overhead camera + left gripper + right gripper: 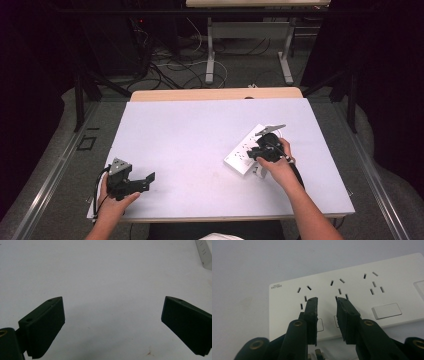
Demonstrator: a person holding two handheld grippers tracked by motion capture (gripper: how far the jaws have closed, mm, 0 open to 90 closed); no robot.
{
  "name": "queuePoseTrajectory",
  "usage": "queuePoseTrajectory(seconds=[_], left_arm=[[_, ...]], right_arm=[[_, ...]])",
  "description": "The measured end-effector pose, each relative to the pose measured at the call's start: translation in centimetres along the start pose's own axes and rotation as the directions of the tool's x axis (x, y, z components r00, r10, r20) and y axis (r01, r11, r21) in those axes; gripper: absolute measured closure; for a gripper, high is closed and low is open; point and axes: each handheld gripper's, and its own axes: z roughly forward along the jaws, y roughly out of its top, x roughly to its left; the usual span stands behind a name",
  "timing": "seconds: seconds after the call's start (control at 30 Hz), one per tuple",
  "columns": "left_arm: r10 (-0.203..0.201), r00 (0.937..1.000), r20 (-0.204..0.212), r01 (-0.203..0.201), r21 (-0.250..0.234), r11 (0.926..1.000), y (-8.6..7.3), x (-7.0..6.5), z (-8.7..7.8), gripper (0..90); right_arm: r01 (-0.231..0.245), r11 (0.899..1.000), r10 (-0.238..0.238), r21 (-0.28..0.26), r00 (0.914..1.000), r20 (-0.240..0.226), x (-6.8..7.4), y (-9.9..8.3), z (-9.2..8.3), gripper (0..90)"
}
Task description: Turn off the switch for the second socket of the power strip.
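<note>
Right now, scene: I sit at a counter covered with a white sheet, a claw in each hand.
Power strip: a white power strip lies flat on the right half of the counter, set at a slant, its sockets facing up.
Right claw: my right claw hangs just above the strip's face, pointing down at the middle group of sockets. Its jaws are a small way apart, pressing on nothing, with bare white plastic showing in the gap.
Right hand: my right hand wraps the claw's body at the strip's near edge.
Left claw: my left claw is released, jaws spread wide over bare counter, gripping nothing.
Left hand: my left hand rests at the near left corner of the counter, well apart from the strip.
</note>
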Motion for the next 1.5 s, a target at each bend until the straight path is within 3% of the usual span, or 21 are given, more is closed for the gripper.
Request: queuePoseTrajectory(seconds=[0.47, 0.87, 1.0, 1.5], left_arm=[[0.006, 1.0, -0.003, -0.006, 0.004, 1.0, 0.0, 0.1, -0.1, 5.0], [0.004, 0.9999, -0.01, -0.005, -0.002, 1.0, -0.1, 0.1, -0.1, 5.0], [0.005, 0.9999, -0.01, -0.005, 0.0, 1.0, -0.1, 0.1, -0.1, 5.0], [0.002, 0.9999, -0.013, -0.002, -0.003, 1.0, -0.1, 0.0, 0.0, 5.0]], right_arm=[[-0.003, 0.999, 0.002, -0.038, 0.9999, -0.014, 0.3, 0.3, -0.9, 54.4], [0.029, 0.999, -0.03, -0.045, 0.9995, -0.008, 0.1, 0.0, -1.8, 47.0], [0.012, 0.999, -0.012, -0.033, 0.9997, -0.022, 0.1, -0.3, -2.2, 42.8], [0.098, 0.992, -0.096, -0.085, 0.9949, 0.03, 0.4, -1.8, -4.3, 34.8]])
